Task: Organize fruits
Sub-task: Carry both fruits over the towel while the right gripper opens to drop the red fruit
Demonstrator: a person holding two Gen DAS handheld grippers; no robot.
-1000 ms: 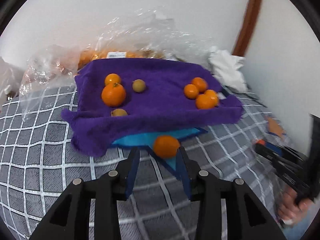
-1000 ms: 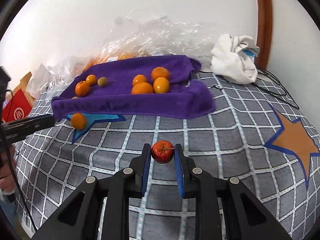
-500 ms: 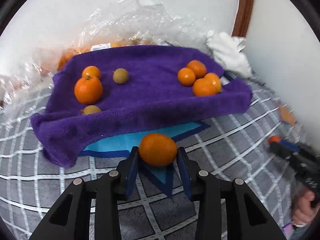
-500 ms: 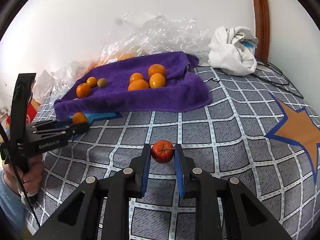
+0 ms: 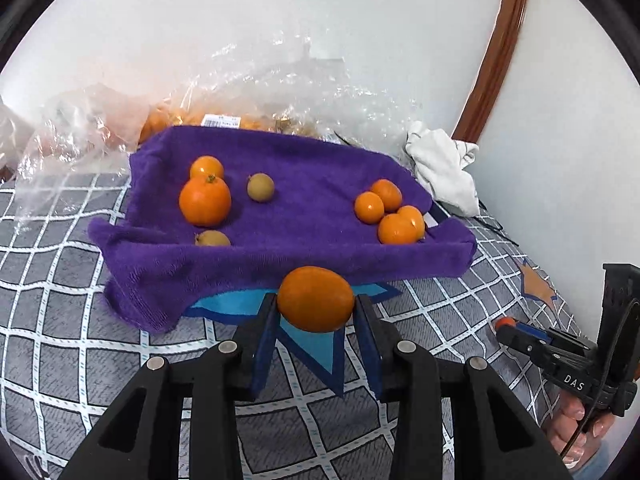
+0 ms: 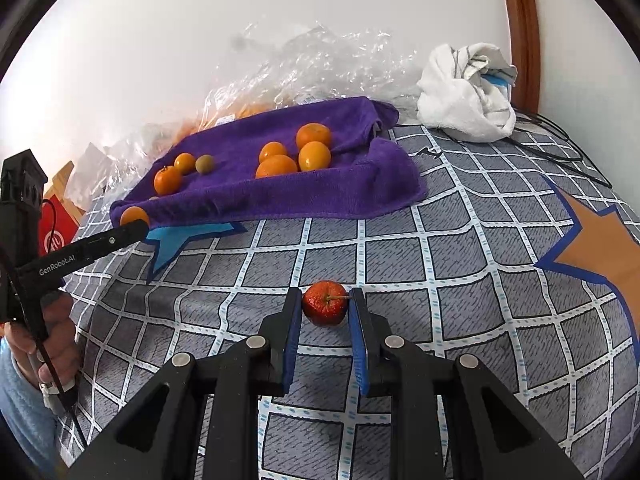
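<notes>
A purple towel lies on the checked bedspread and also shows in the right wrist view. On it sit several oranges, with one group at the right and a big orange at the left beside small greenish fruits. My left gripper is shut on an orange, held just in front of the towel's near edge. My right gripper is shut on a small red apple low over the bedspread, well in front of the towel.
Crumpled clear plastic bags holding more oranges lie behind the towel against the wall. A white cloth sits at the back right, with black cables near it. A red box stands at the left edge.
My left gripper has lifted the orange and brought it closer to the towel's front edge. The right gripper still holds the apple in about the same place.
</notes>
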